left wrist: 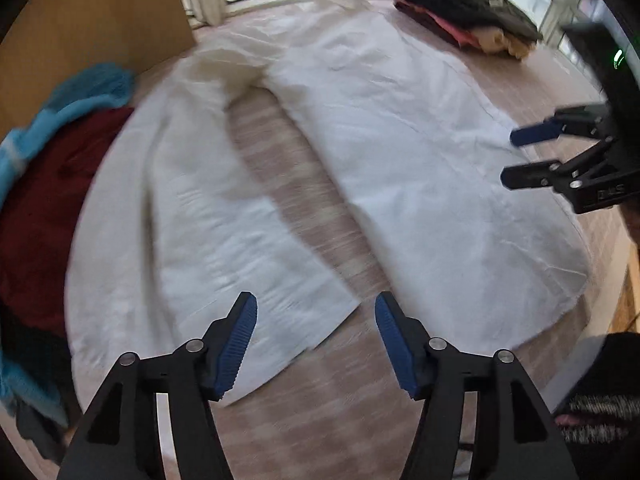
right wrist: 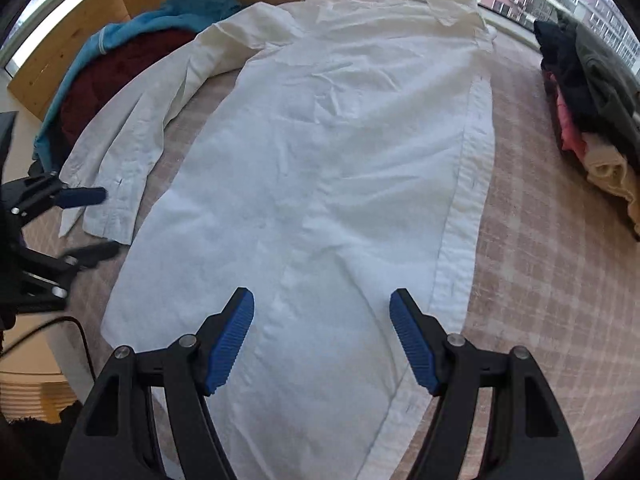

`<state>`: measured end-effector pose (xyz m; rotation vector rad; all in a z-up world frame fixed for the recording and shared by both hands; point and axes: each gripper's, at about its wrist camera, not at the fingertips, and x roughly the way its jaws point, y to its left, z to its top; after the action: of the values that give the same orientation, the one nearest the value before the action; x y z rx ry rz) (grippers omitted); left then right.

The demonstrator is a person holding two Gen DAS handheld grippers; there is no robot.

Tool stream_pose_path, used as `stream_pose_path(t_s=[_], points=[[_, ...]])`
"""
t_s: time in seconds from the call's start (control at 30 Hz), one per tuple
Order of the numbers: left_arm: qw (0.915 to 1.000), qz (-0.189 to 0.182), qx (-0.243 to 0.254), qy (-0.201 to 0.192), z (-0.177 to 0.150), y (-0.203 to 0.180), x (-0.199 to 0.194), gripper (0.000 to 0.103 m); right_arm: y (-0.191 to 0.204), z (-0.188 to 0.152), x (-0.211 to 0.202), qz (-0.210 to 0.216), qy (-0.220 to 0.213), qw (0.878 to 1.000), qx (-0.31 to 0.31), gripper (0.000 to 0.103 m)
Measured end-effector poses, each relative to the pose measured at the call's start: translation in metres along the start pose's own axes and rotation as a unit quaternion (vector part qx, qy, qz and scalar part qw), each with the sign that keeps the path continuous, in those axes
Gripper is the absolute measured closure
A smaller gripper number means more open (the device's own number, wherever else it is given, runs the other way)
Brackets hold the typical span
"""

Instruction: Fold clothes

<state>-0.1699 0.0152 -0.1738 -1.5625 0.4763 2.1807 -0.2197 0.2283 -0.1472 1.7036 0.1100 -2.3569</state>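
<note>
A white long-sleeved shirt lies flat on the checked surface, collar at the far end. Its left sleeve is stretched out beside the body, with a strip of bare surface between them. My left gripper is open and empty, hovering just above the sleeve's cuff end. My right gripper is open and empty above the shirt's lower hem. The right gripper also shows at the right edge of the left wrist view, and the left gripper at the left edge of the right wrist view.
A heap of unfolded clothes, teal over dark red, lies left of the sleeve. A stack of folded dark, pink and cream clothes sits at the far right. A wooden panel stands at the back left, windows behind.
</note>
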Motion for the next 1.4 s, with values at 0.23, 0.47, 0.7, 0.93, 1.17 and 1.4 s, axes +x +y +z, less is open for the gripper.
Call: stream_pose_path(t_s=[0.23, 0.47, 0.7, 0.93, 1.17, 1.4], points=[[0.9993, -0.009, -0.037, -0.003, 0.001, 0.021, 0.008, 0.094, -0.005, -0.006, -0.008, -0.005, -0.009, 1.000, 0.002, 0.033], [0.9902, -0.051, -0.126, -0.030, -0.012, 0.070, -0.019, 0.099, -0.009, -0.005, 0.005, 0.000, 0.007, 1.000, 0.015, 0.033], [0.9616, -0.056, -0.241, -0.117, -0.046, 0.138, -0.096, 0.099, -0.007, -0.003, 0.006, -0.003, 0.013, 1.000, 0.004, 0.033], [0.9354, -0.052, -0.336, -0.096, -0.091, 0.211, -0.074, 0.096, 0.016, 0.009, 0.014, 0.004, 0.022, 0.999, -0.030, 0.033], [0.9342, -0.084, -0.340, -0.071, -0.099, 0.198, -0.044, 0.097, 0.049, 0.021, 0.013, -0.004, 0.017, 0.996, -0.085, 0.033], [0.9104, -0.116, -0.388, -0.086, -0.112, 0.215, -0.056, 0.099, 0.065, 0.022, 0.019, 0.000, 0.027, 0.994, -0.101, 0.033]])
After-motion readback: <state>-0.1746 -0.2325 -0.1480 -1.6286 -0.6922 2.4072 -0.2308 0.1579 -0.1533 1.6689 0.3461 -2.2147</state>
